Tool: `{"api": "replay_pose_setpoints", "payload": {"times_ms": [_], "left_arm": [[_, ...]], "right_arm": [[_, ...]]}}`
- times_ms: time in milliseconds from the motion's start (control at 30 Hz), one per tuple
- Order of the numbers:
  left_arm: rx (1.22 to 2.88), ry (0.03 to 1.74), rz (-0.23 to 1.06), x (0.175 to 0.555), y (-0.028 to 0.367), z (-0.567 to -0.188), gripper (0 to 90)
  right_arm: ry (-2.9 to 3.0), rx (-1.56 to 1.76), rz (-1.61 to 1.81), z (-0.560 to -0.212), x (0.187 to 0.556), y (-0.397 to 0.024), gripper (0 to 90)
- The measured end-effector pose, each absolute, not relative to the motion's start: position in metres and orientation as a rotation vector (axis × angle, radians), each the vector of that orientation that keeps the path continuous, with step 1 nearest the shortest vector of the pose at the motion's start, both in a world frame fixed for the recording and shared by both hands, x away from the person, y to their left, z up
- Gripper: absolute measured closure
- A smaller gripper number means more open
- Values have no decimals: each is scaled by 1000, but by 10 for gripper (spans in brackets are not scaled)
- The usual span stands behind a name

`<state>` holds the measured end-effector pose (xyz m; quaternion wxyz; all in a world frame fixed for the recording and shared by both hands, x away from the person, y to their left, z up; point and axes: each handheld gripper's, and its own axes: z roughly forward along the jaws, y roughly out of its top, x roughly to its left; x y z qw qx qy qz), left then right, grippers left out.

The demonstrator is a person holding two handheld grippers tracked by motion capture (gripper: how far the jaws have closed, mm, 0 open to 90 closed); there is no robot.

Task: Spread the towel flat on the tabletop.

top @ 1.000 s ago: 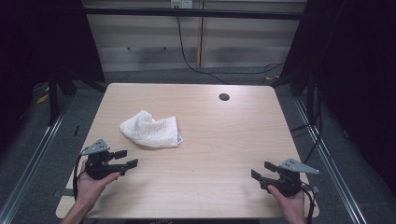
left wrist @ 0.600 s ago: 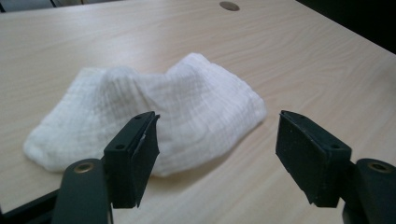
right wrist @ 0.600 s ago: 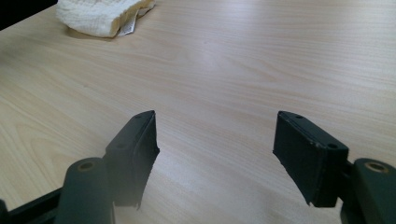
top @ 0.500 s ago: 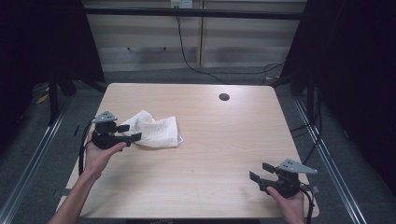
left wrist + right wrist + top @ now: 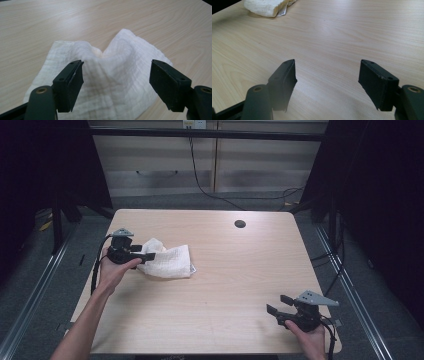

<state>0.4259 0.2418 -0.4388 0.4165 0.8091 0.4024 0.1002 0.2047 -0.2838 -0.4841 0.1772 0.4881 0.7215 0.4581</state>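
1. Crumpled white cloth [image 5: 167,261]: lies on the wooden table [image 5: 240,270] near its left edge, about midway between the far and near edges; bunched into two soft peaks.
2. Left gripper [image 5: 148,252]: at the cloth's left side, jaws wide apart and just been opening; the cloth sits between them in the left gripper view [image 5: 115,75], pads not pressing on it.
3. Right gripper [image 5: 279,304]: by the table's near right corner, well apart from the cloth, jaws spread wide over bare wood, holding nothing.
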Motion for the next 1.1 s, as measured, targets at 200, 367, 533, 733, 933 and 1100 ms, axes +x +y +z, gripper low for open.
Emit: {"api": "replay_pose_setpoints", "payload": {"times_ms": [200, 367, 533, 733, 933, 1100], "left_arm": [[2050, 1056, 233, 438, 242, -455, 234], [2075, 1062, 209, 440, 235, -466, 221], [2103, 1072, 204, 444, 232, -473, 222], [2122, 1075, 195, 446, 228, -483, 393], [2177, 1054, 212, 446, 223, -491, 549], [2183, 1058, 242, 443, 219, -496, 687]], "right_arm": [[2047, 1377, 1290, -484, 204, -283, 296], [2052, 1378, 1295, -485, 204, -284, 295], [2057, 1381, 1292, -485, 205, -283, 293], [2063, 1378, 1295, -486, 205, -283, 290], [2063, 1378, 1295, -486, 204, -282, 290], [2068, 1373, 1295, -486, 204, -282, 290]]}}
